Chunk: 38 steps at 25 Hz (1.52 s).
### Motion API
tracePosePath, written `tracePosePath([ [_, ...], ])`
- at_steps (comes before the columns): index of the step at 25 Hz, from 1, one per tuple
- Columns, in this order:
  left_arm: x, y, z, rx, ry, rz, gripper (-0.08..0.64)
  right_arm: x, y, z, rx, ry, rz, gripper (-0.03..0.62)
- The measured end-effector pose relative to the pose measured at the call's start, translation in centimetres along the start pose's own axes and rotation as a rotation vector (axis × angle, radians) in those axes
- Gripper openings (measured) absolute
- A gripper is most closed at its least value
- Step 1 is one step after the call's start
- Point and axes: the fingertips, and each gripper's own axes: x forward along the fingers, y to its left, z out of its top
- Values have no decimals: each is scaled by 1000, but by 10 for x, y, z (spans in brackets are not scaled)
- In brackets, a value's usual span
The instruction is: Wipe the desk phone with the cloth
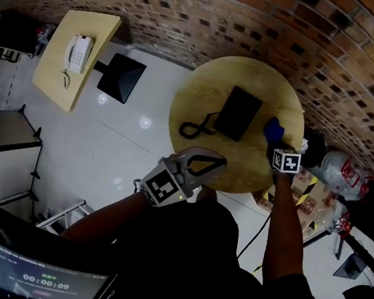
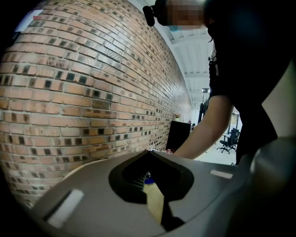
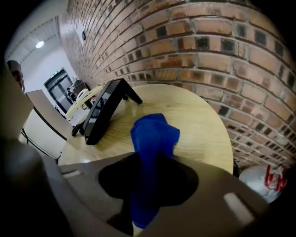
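A black desk phone stands on the round wooden table, its coiled cord trailing to the left. My right gripper hovers at the table's right edge, shut on a blue cloth just right of the phone. In the right gripper view the cloth bulges out between the jaws of the right gripper, with the phone ahead to the left. My left gripper hangs at the table's near edge, shut and holding nothing. In its own view the left gripper faces the brick wall.
A rectangular beige table with a white phone stands far left, beside a black square base. The brick wall curves round the table's far side. Plastic-wrapped packs lie at the right. A monitor sits bottom left.
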Motion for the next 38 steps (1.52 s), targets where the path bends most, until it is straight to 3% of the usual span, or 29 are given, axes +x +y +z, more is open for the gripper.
tracePosePath([
  [8,5,-4,-1,-5,4,-13,5,1,-3,2,11,-7,-10,148],
  [11,7,-7,-1,-8,1,-16,5,4,-3,2,-31,20,-35,252],
  [14,2,-9,3,-3,-8,-19,5,-3,-1,8,-26,-8,-38,255],
  [18,-10,-8,13,16,-41,-16,5,-43,15,46,-66,-153,-43,255],
  [20,-13,-7,19,18,-60,-8,5,-72,35,73,-110,-265,-4,255],
  [26,-29,-2,53,58,-132,-28,5,-195,148,141,-275,-624,174,255],
  [31,-49,-2,73,94,-178,-47,5,-279,239,160,-353,-822,257,244],
  [34,-56,-10,77,83,-194,-71,5,-313,279,154,-349,-880,302,170],
  [38,-67,-20,82,82,-223,-102,5,-332,313,145,-352,-914,295,60],
])
